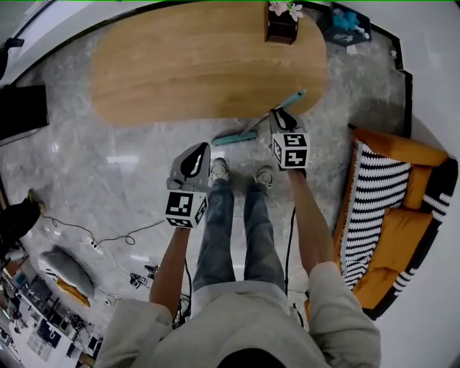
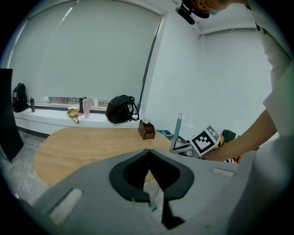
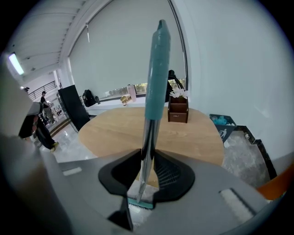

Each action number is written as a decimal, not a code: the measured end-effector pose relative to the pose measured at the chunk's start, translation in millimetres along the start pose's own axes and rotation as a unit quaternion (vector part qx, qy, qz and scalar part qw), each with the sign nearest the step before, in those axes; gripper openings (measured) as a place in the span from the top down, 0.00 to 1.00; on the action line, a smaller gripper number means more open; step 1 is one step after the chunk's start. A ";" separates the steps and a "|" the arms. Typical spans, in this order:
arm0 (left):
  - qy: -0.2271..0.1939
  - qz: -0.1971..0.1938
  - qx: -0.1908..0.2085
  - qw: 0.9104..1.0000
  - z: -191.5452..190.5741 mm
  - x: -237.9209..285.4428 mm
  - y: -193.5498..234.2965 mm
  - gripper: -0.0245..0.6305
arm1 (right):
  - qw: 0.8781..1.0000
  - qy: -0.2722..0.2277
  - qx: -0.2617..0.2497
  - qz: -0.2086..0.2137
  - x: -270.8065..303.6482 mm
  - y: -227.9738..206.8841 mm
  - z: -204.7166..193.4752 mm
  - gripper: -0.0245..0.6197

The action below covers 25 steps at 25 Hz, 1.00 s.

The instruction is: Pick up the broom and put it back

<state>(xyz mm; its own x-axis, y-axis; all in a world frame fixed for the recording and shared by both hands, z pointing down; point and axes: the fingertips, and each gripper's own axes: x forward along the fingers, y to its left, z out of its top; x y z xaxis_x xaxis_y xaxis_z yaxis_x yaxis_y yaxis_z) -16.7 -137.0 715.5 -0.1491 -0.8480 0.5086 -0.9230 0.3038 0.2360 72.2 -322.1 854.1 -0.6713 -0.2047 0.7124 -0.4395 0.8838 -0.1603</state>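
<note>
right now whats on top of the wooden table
A small brown box with pale flowers in it, near the wooden table's far right end. What else the box holds is covered.

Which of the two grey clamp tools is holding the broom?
The right gripper: its jaws clamp the metal shaft of the broom. The left gripper is shut, empty, apart from it.

We wear a beige top [image 1: 237, 323], blue jeans [image 1: 215, 230] and pale sneakers [image 1: 219, 170]; our grey left tool [image 1: 199, 149] and right tool [image 1: 279, 115] bear black-and-white marker cubes [image 1: 185, 207].
</note>
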 end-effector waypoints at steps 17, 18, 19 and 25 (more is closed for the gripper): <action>0.003 0.001 0.004 1.000 -1.7 -1.0 -0.7 0.97 | 1.000 -0.006 0.016 0.006 -0.6 -9.1 -3.1 0.68; 0.004 0.001 0.004 1.000 -2.1 -0.7 -0.7 0.97 | 1.000 -0.006 0.017 0.005 -0.9 -9.8 -3.6 0.67; 0.004 0.001 0.004 1.000 -2.6 -0.5 -1.0 0.97 | 1.000 -0.007 0.018 0.006 -1.3 -10.3 -4.2 0.67; 0.002 -0.002 0.006 1.000 -3.7 -1.5 -5.2 0.97 | 1.000 -0.011 0.024 0.002 -7.0 -11.9 -8.0 0.66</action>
<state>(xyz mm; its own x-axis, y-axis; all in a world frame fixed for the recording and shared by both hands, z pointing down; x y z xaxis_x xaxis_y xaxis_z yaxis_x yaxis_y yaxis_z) -10.4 -135.7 716.5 -0.1448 -0.8471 0.5113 -0.9275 0.2963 0.2282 86.9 -327.8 856.5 -0.6863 -0.2107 0.6961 -0.4643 0.8636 -0.1964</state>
